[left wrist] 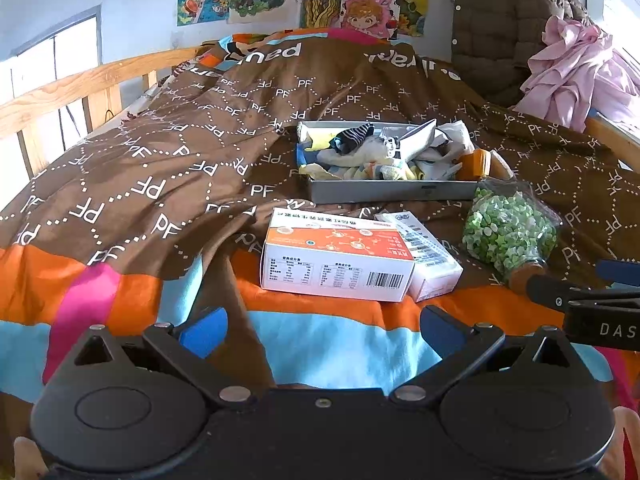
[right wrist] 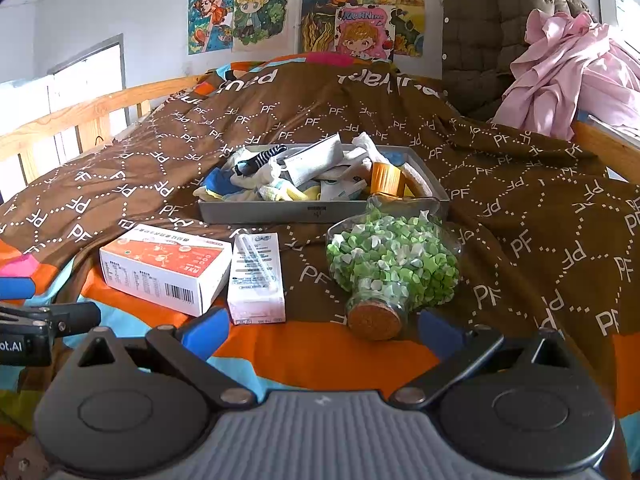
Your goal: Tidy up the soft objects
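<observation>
A grey tray (left wrist: 384, 193) (right wrist: 280, 212) sits on the bed and holds a heap of socks and soft cloths (left wrist: 372, 152) (right wrist: 288, 176), with a striped dark sock (left wrist: 352, 136) (right wrist: 260, 160) on top. My left gripper (left wrist: 320, 330) is open and empty, low over the blanket in front of an orange and white box (left wrist: 336, 260). My right gripper (right wrist: 322, 330) is open and empty, just short of the cork of a glass jar (right wrist: 392, 264) of green paper stars. The right gripper shows at the right edge of the left wrist view (left wrist: 592, 304).
A white carton (right wrist: 258, 276) lies between the box (right wrist: 164, 268) and the jar (left wrist: 508, 232). An orange-capped bottle (right wrist: 386, 178) stands at the tray's right end. A wooden rail (left wrist: 60, 96) runs along the left. Pink clothes (left wrist: 576, 68) and a brown jacket (left wrist: 500, 28) hang at the right.
</observation>
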A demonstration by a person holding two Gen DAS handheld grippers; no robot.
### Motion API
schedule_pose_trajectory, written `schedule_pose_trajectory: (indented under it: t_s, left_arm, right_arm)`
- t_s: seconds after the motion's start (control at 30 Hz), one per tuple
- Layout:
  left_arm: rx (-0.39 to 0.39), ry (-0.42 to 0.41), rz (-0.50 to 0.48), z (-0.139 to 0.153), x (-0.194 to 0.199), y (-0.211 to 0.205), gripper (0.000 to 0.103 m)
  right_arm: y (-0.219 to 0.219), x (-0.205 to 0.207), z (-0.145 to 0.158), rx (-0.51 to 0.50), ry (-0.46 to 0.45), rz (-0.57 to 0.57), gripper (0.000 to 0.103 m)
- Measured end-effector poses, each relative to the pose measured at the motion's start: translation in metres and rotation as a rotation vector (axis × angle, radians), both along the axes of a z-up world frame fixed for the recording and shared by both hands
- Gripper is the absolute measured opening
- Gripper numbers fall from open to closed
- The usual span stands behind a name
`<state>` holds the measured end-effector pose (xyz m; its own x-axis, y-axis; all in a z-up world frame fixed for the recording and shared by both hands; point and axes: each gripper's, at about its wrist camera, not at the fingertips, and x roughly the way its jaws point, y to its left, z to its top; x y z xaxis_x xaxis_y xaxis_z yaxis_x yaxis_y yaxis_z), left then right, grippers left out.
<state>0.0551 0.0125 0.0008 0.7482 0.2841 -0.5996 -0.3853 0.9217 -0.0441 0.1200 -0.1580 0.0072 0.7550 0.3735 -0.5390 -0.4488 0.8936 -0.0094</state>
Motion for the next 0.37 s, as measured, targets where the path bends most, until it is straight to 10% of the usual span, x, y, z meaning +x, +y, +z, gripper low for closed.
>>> schedule_pose_trajectory:
  t_s: [0.37]
  left_arm:
    - [0.049, -0.026, -0.023, 0.0017, -0.0031, -0.0054, 0.102]
  right_arm:
    - [0.0008, 0.0007, -0.0006, -0.003, 0.003, 0.001, 0.103]
